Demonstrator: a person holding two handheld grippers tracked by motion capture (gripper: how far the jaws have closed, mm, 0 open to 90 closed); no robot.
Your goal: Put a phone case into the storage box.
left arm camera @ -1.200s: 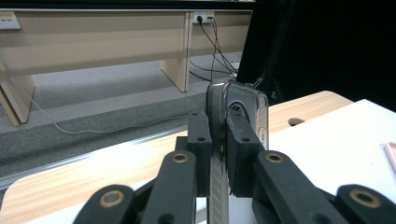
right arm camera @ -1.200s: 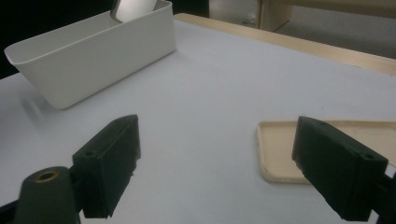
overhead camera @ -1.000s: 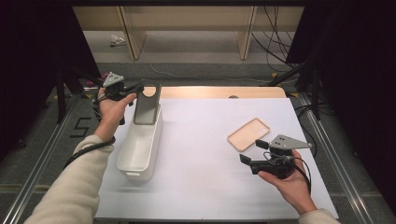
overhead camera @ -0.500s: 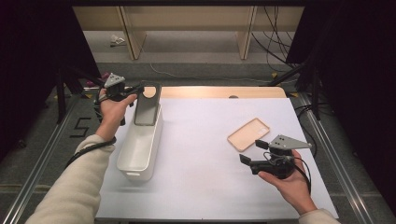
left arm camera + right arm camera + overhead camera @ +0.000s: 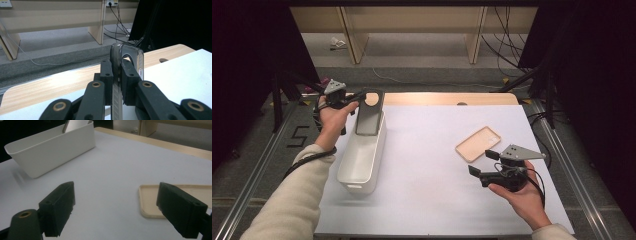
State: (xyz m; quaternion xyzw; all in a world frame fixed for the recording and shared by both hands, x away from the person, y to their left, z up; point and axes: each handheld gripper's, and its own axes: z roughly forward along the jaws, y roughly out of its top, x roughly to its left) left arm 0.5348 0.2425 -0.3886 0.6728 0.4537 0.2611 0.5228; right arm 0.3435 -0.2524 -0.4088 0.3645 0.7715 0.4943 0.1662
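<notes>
A dark translucent phone case (image 5: 370, 112) hangs over the far end of a long white bin (image 5: 360, 157). My left gripper (image 5: 360, 95) is shut on its edge, and in the left gripper view the case (image 5: 127, 53) stands edge-on, pinched between the pads. A beige phone case (image 5: 478, 143) lies flat on the white mat at the right. My right gripper (image 5: 481, 162) rests open just in front of it, nothing between its jaws. In the right gripper view (image 5: 117, 210) the beige case (image 5: 180, 195) lies behind the right-hand jaw, and the bin (image 5: 50, 150) stands far left.
A white mat (image 5: 432, 165) covers most of the wooden table (image 5: 447, 99). Metal rails run along both sides. Beyond the far edge lie grey floor, wooden furniture legs and cables.
</notes>
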